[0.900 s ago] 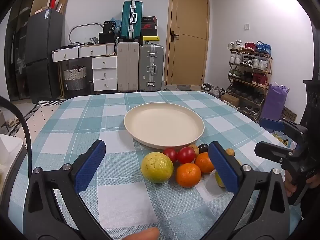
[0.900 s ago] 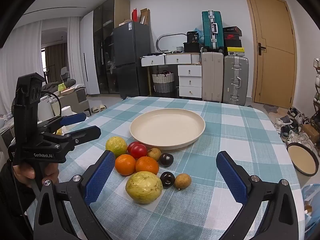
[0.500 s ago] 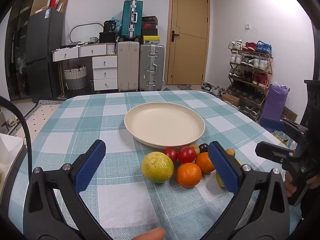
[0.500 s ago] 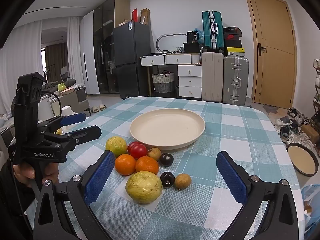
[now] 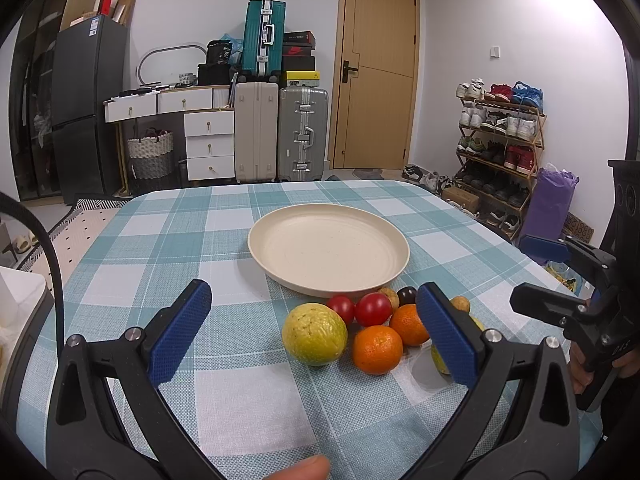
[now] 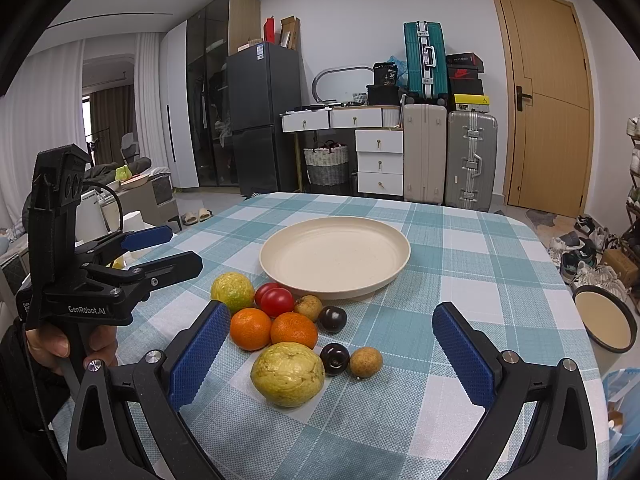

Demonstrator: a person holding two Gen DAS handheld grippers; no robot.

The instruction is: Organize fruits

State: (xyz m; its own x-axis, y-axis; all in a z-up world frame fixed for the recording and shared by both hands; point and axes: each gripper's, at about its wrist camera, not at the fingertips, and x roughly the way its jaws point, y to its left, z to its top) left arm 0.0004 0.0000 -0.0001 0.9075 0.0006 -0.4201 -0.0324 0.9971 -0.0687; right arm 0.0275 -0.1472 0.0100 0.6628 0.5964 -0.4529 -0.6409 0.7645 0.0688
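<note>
Left gripper (image 5: pixel 314 334) jaws spread wide, holding nothing, above the checked table (image 5: pixel 168 240). Between its jaws: yellow-green guava (image 5: pixel 314 334) and an orange (image 5: pixel 377 349); second orange (image 5: pixel 408 324) partly behind the right jaw. Just past the jaw tips: two red tomatoes (image 5: pixel 373 309), a tan longan (image 5: pixel 390 297), a dark plum (image 5: pixel 407 294). Empty cream plate (image 5: pixel 328 250) farther ahead, fruit cluster right at its near rim.

Right gripper (image 6: pixel 331 350) jaws also spread wide, nothing pinched. Between its jaws, closest: a second guava (image 6: pixel 287 374), with a dark plum (image 6: pixel 334 358) and a tan longan (image 6: pixel 365 362) just beside it. Toward the left jaw: two oranges (image 6: pixel 272 329), touching each other. Beyond the tips: tomatoes (image 6: pixel 277 301), the far guava (image 6: pixel 232 291), another longan (image 6: pixel 308 307), another plum (image 6: pixel 332 319). Plate (image 6: pixel 335 258) ahead of both jaws, no fruit on it. Left gripper shows in the right wrist view, off to the left of the left jaw, held by a hand (image 6: pixel 60 346).
</note>
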